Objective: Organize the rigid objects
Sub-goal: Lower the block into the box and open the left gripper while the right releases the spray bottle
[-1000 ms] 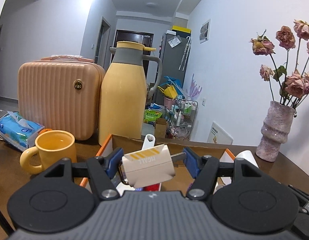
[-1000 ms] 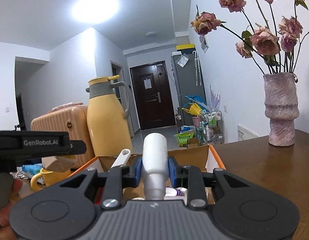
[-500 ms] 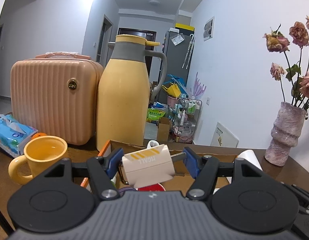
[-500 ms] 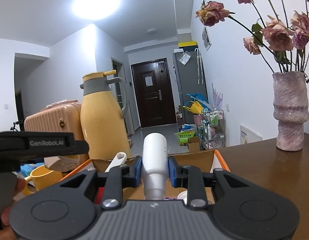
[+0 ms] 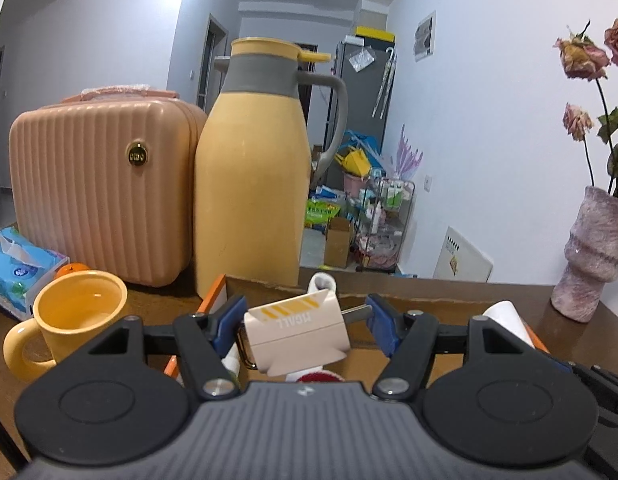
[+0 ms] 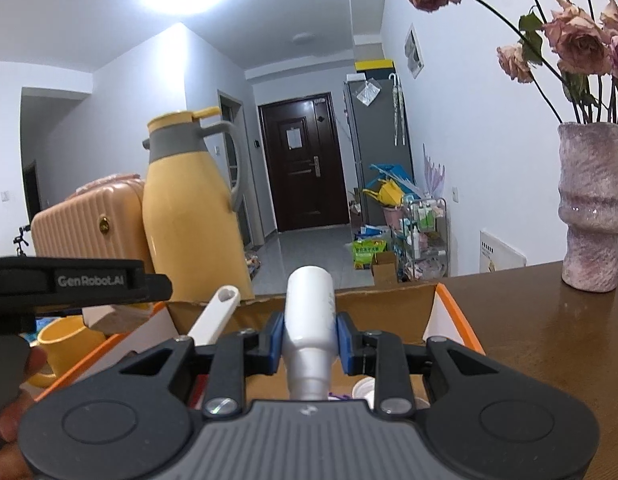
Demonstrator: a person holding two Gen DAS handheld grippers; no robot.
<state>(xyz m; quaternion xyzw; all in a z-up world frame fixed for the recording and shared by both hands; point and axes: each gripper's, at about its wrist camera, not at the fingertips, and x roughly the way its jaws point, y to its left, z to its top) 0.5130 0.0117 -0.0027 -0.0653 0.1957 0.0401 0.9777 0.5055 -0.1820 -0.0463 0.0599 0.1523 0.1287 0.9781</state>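
My left gripper is shut on a cream plug adapter with yellow stripes, held by its metal prongs and loop above an open cardboard box with orange flaps. My right gripper is shut on a white bottle, upside down, above the same box. A white scoop handle sticks up from the box. The left gripper's body shows at the left of the right wrist view with the adapter under it.
A yellow thermos jug and a peach ribbed case stand behind the box. A yellow mug and a blue tissue pack sit left. A pink vase with dried roses stands right on the brown table.
Both grippers have moved forward and a little down towards the box, still holding the adapter and the bottle. The jug and case loom larger.
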